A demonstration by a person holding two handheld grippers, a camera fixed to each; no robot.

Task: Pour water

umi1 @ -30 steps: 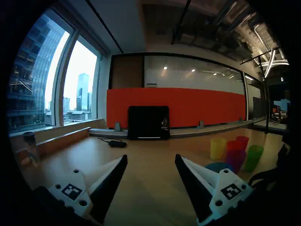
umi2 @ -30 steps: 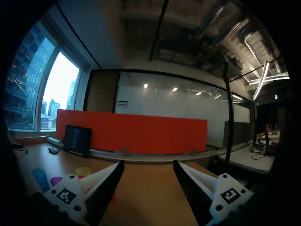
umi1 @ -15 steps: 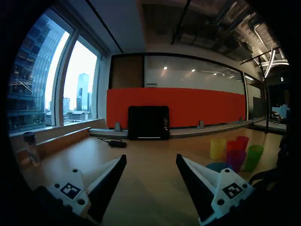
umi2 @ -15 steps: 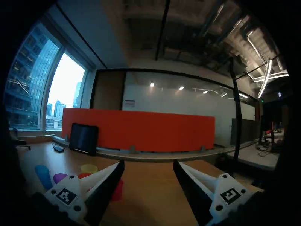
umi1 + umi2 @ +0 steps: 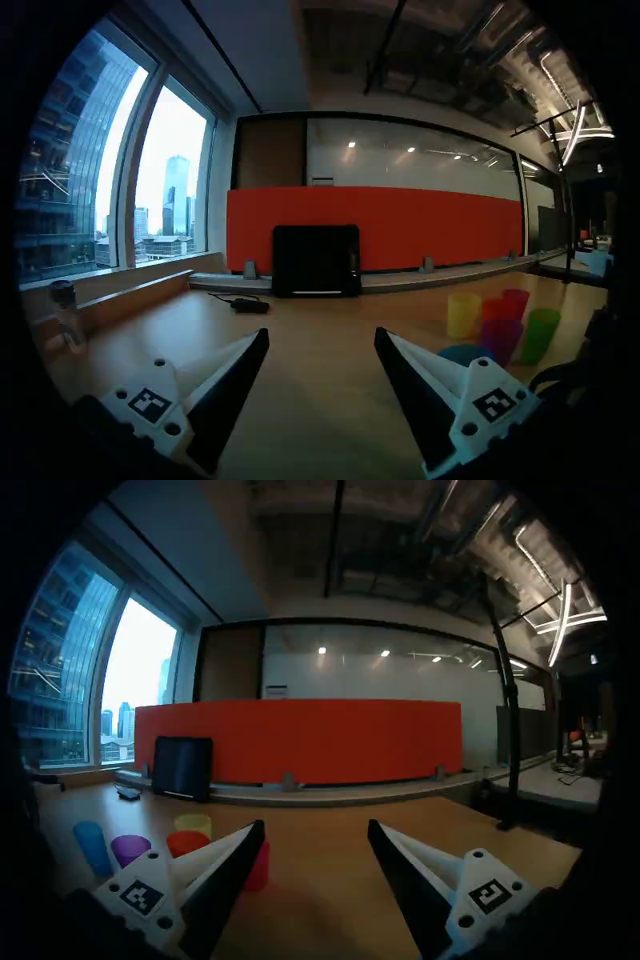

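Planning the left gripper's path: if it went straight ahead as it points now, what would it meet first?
Likely the black screen at the far side of the table; the cups sit off to the right. Depth is unclear.

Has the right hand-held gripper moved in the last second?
Yes. The right hand-held gripper turned slightly left and down: the orange partition now sits higher and further right in its view.

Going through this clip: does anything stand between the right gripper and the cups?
Nothing visible does. The cups stand to the left of the open right gripper, partly behind one of its fingers, with only bare table between.
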